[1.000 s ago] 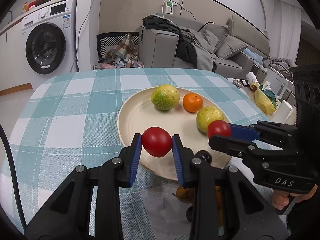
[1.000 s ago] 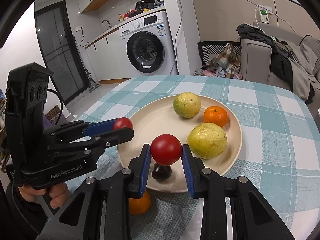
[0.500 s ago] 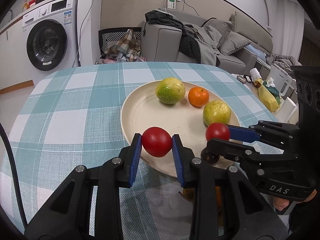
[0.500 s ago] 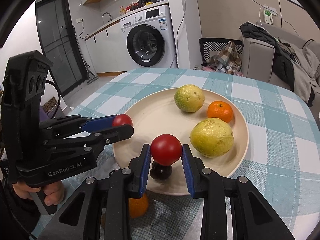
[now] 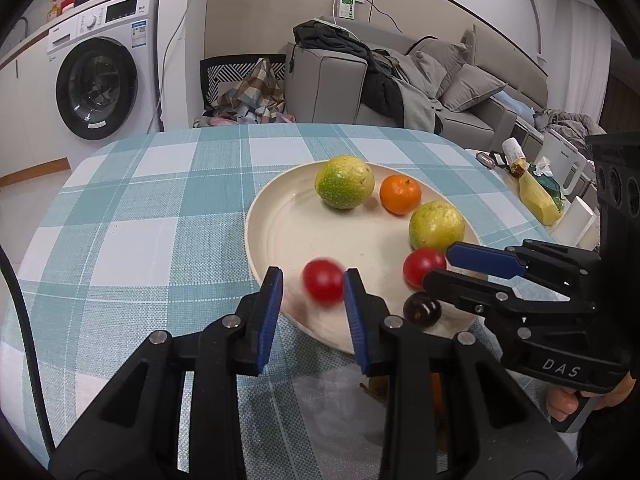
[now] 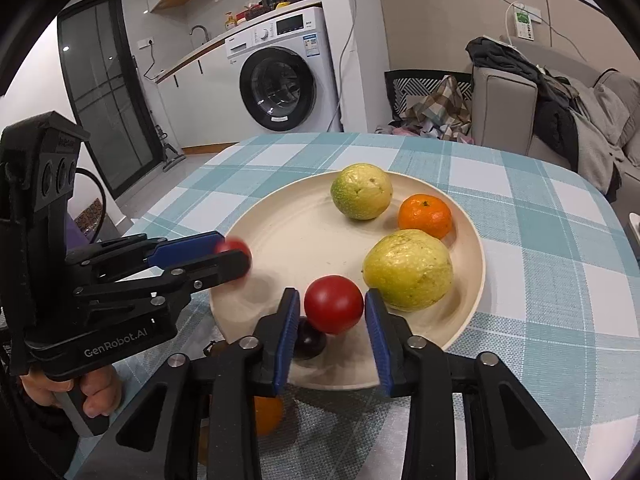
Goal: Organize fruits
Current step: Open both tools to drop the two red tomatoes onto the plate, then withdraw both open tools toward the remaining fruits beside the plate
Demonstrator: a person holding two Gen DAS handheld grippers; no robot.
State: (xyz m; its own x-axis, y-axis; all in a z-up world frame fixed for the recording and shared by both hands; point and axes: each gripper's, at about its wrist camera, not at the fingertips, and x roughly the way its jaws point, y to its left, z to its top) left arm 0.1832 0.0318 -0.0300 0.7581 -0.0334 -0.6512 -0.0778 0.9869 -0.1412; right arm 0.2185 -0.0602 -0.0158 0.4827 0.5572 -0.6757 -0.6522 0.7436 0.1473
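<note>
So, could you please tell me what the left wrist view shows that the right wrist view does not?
Only the left wrist view shows the side table clutter beyond the table's far right edge, and the left gripper open, with a blurred red tomato between its pads.

Only the right wrist view shows the dark glass door, the kitchen counter with its tap, and the right gripper's pads set slightly apart around its own tomato.

Both show the plate holding two green-yellow fruits, a mandarin and a dark plum.
</note>
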